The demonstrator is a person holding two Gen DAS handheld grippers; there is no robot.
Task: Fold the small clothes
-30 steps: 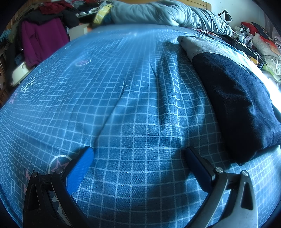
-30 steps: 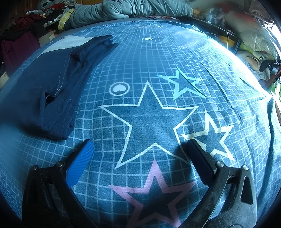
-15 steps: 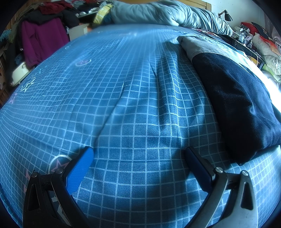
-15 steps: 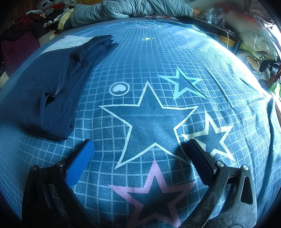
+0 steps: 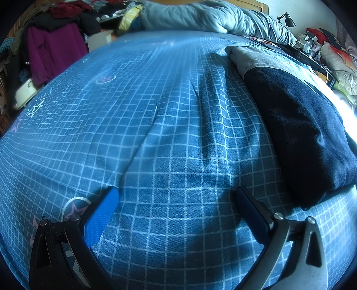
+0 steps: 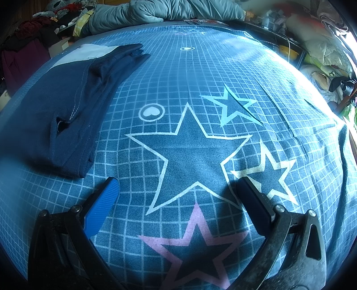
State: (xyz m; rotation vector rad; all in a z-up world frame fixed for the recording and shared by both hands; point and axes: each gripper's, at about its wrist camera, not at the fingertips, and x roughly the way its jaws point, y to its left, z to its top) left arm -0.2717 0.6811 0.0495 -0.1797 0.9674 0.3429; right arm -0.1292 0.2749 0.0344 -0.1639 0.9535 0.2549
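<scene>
Left tool (image 5: 176, 196): it is hovering low over the bed, its fingers standing wide apart with only checked sheet showing between them; it is gripping nothing.
Left tool's fingers: a bright blue pad (image 5: 101, 215) is showing on the left one, and the right one is lying in shade.
Bed sheet (image 5: 156, 145): blue cloth with a pale grid is covering the bed, rippling into long soft creases in front of the left tool; a small ringed star is peeking out beside the blue pad.
Navy garment (image 5: 301, 133): it is lying folded flat on the sheet, to the right of the left tool and apart from it; a grey panel is showing at its far end. In the right wrist view the same garment (image 6: 51, 111) is sitting to the left of the right tool, its near corner lying close to the left finger without touching it; a narrow part is reaching out at the far end.
Right tool (image 6: 178, 189): it is also spread wide and carrying nothing, hanging over a large white-outlined star (image 6: 189, 151) printed on the sheet, with a pink star (image 6: 196, 245) lying nearer the camera.
Grey duvet (image 5: 200, 15): it is lying bunched along the far end of the bed.
Purple clothing (image 5: 51, 51): it is hanging at the far left beyond the bed.
</scene>
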